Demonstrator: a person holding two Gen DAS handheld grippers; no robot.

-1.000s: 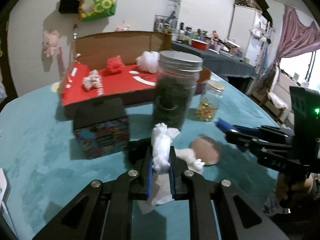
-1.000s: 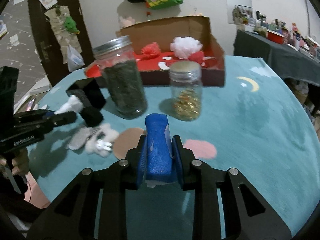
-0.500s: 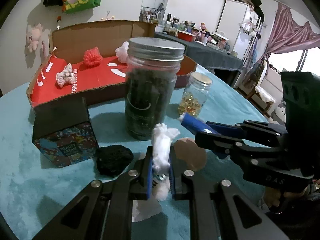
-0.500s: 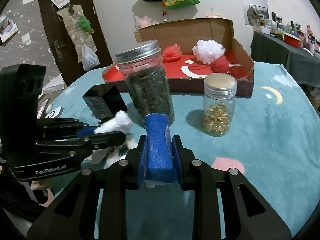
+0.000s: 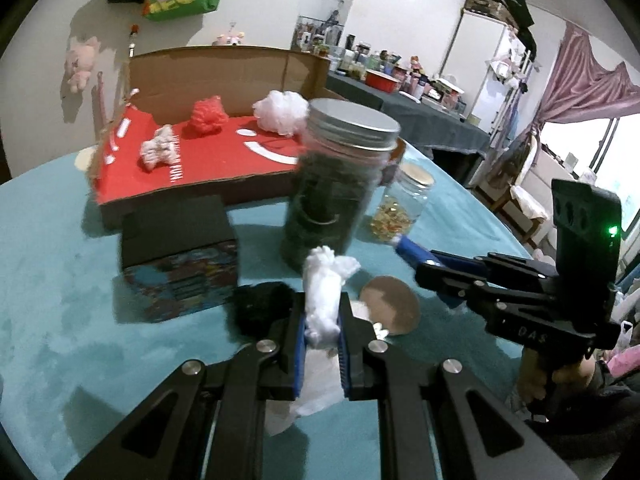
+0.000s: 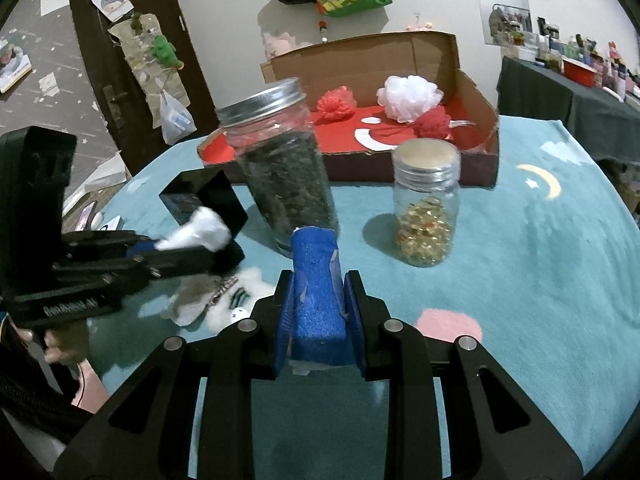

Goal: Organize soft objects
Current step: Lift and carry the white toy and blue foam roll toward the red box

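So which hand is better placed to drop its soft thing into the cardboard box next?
Probably left: its white tuft has a clearer line to the cardboard box. The right's blue sponge sits behind the tall jar.

Each camera sits on its gripper and looks forward and downward along the fingers, close above the teal tabletop [image 5: 48, 264]. The left wrist view faces the cardboard box [image 5: 208, 76] from its left; the right wrist view from its right. Both share the tall jar [image 5: 340, 184], small jar [image 6: 426, 220] and box
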